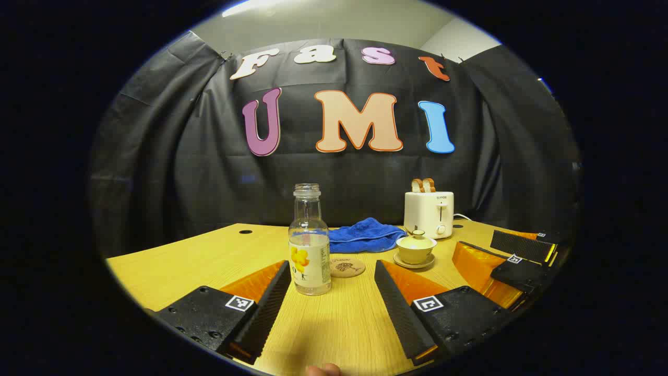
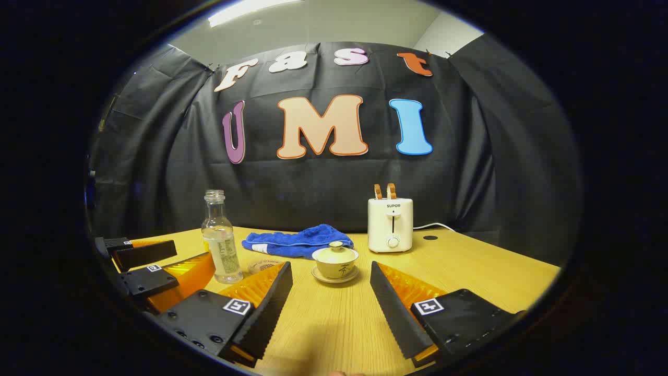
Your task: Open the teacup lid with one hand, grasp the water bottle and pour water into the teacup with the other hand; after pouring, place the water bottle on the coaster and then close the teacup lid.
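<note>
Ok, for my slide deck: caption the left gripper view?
Open left gripper facing uncapped water bottle, coaster and lidded teacup.

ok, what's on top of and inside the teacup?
A lid with a small knob sits on the teacup, which stands on a saucer. The lid covers the inside, so contents can't be seen.

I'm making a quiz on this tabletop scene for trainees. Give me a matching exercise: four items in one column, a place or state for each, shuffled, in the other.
Items:
1. water bottle
2. teacup
3. toaster
4. blue towel

States:
A. crumpled behind the teacup
B. lid on, standing on a saucer
C. uncapped, upright, partly filled
D. two slices sticking out on top

Pairs: 1-C, 2-B, 3-D, 4-A
</note>
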Demonstrator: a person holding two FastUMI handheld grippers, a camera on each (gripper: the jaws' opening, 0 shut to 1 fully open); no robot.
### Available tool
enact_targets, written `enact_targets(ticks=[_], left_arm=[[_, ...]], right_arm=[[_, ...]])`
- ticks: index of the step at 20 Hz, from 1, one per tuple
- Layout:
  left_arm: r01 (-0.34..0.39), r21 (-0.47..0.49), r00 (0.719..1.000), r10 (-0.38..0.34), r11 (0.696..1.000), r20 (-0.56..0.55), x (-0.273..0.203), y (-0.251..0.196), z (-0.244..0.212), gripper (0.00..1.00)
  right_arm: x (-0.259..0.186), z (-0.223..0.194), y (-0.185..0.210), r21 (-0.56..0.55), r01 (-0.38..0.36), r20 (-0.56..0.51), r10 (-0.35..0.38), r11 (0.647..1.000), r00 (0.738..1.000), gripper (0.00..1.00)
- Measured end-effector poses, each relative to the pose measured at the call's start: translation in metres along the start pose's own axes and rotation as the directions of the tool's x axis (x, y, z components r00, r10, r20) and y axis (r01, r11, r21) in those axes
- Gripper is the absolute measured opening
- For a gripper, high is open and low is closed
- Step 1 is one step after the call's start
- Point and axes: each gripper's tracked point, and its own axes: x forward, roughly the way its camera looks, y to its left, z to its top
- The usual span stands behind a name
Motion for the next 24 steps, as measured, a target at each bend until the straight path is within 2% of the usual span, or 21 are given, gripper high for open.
enact_targets(ticks=[24], left_arm=[[0.002, 0.000, 1.000, -0.002, 1.000, -0.002, -0.0019, 0.0003, 0.0001, 0.94]], right_arm=[[-0.0016, 0.0003, -0.0017, 0.000, -0.003, 0.000, 0.003, 1.000, 1.000, 0.95]])
